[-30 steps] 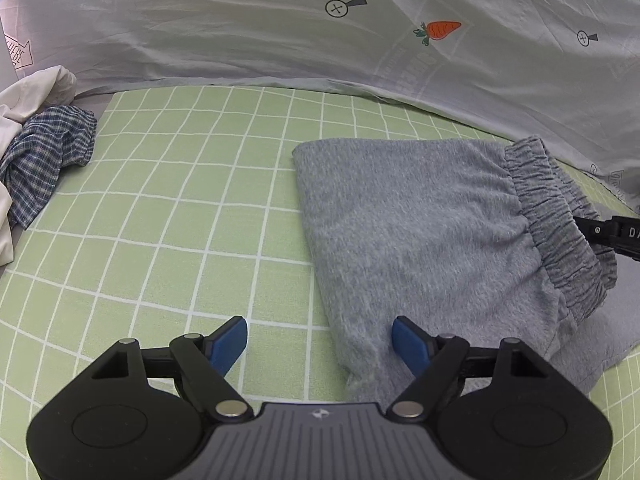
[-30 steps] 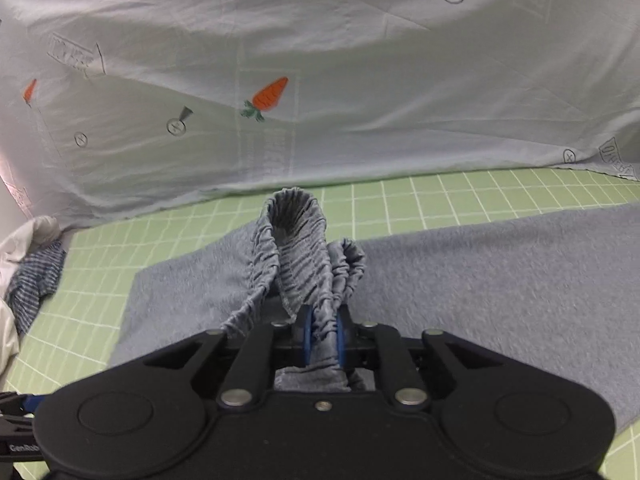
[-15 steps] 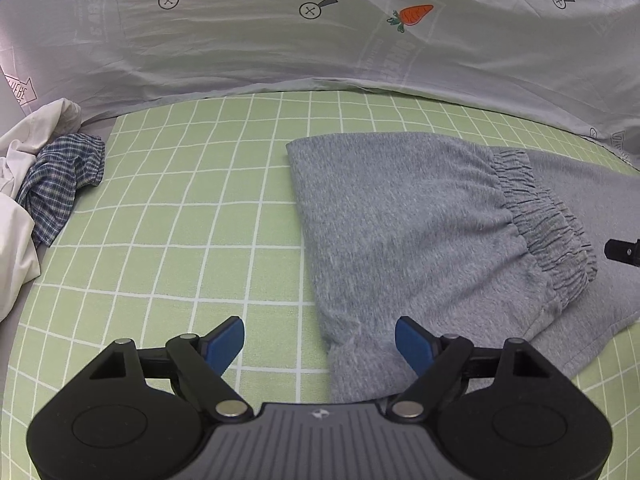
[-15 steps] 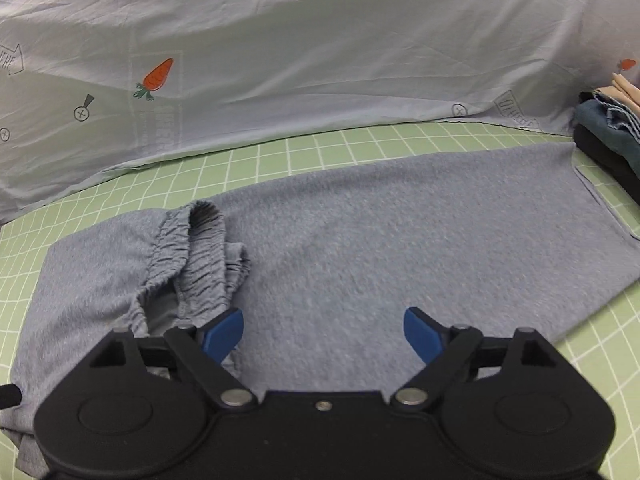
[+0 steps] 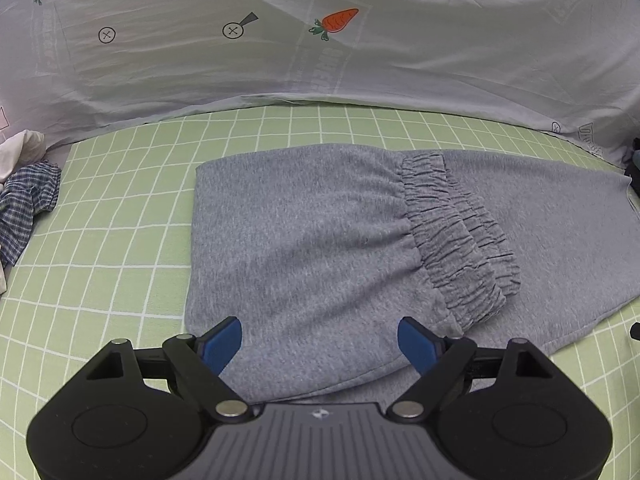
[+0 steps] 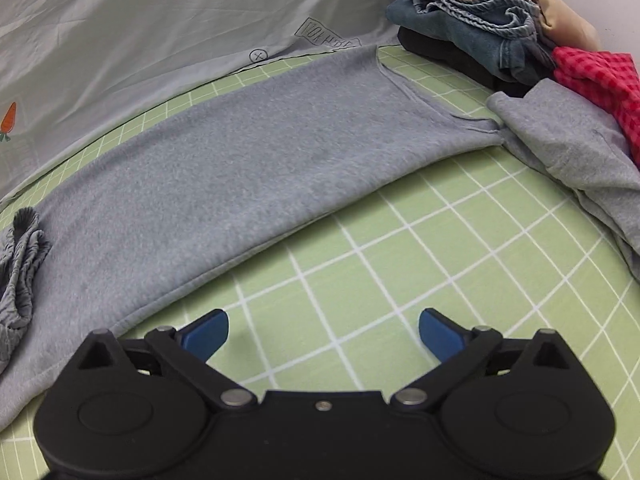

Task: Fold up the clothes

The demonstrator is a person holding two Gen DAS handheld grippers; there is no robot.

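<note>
Right wrist view: waistband (image 6: 20, 256) has been dropped, right gripper (image 6: 322, 330) jaws opening empty; first fold laid.

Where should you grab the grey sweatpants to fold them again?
Probably the folded left end of the grey fleece sweatpants, coming from the near side where the left gripper hangs open: that edge is straight, flat and clear of the ribbed elastic cuffs.

Clothes pile (image 6: 500, 40) crowding right edge
</note>
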